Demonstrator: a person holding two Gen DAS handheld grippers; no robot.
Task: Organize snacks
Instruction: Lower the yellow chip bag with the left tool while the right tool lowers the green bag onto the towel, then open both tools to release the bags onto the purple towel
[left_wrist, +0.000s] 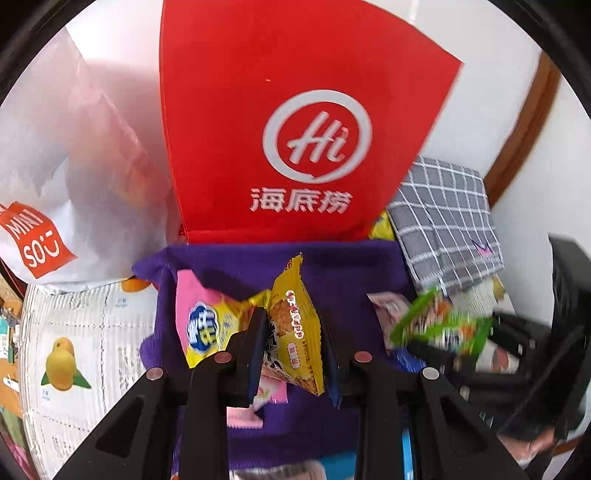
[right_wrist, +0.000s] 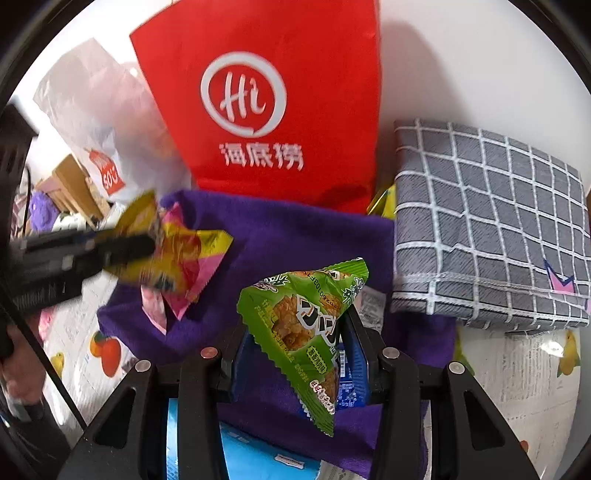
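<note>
My left gripper (left_wrist: 293, 332) is shut on a yellow snack packet (left_wrist: 295, 325) and holds it above a purple cloth (left_wrist: 354, 273). A pink and yellow packet (left_wrist: 207, 325) lies on the cloth to its left. My right gripper (right_wrist: 299, 332) is shut on a green snack packet (right_wrist: 303, 325) above the same cloth (right_wrist: 288, 236); the packet shows blurred in the left wrist view (left_wrist: 439, 325). The left gripper (right_wrist: 151, 243) with its yellow packet (right_wrist: 162, 258) shows blurred at the left of the right wrist view. A red Hi bag (left_wrist: 295, 122) (right_wrist: 266, 110) stands behind the cloth.
A white Miniso bag (left_wrist: 55, 184) (right_wrist: 99, 122) stands left of the red bag. A grey checked fabric box (left_wrist: 447, 221) (right_wrist: 487, 229) sits at the right. A fruit-print table cover (left_wrist: 81, 343) (right_wrist: 517, 376) lies underneath. A blue package (right_wrist: 258, 458) lies near the front.
</note>
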